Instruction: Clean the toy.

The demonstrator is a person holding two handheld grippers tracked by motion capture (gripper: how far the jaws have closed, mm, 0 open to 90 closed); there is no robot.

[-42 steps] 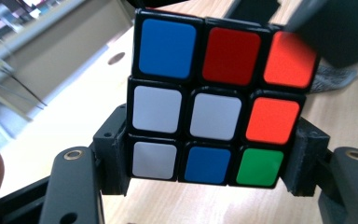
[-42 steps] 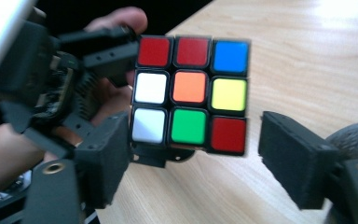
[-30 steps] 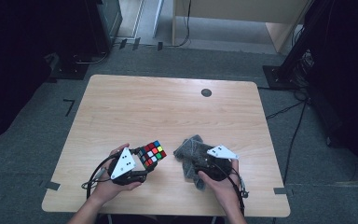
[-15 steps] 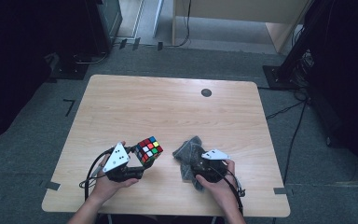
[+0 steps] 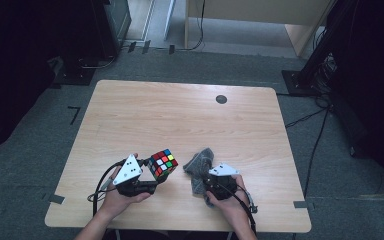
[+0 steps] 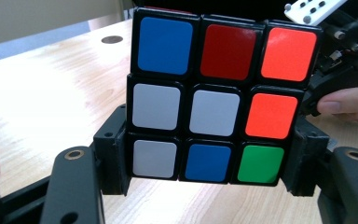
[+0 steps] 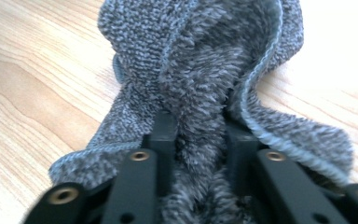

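Since a second ago, the right tool (image 5: 206,176) has dipped a little toward the near edge of the surface (image 5: 180,115), and its jaws have just been closing on a grey fleecy cloth (image 5: 199,167). From above, a pale wooden surface with rounded corners carries both items near its near edge, roughly at the middle of that edge. At the left, a hand (image 5: 115,200) grips the left tool (image 5: 156,176), whose jaws clamp a colour-tiled puzzle cube (image 5: 162,164) from two opposite sides; the cube appears raised slightly off the wood, though the overhead angle leaves that uncertain. In the left tool's own view the cube (image 6: 223,98) faces the camera with blue, red and orange tiles along the top row, white, white and orange in the middle, and white, blue and green along the bottom. At the right, the other hand (image 5: 227,200) holds the right tool low over the crumpled cloth. In the right tool's own view a bunched fold of the cloth (image 7: 205,93) is pinched between the two black jaws, with the rest of the fabric spilling onto the wood around them. Cube and cloth lie close together but apart. A small dark round disc (image 5: 221,99) sits near the far edge, toward the far right corner.
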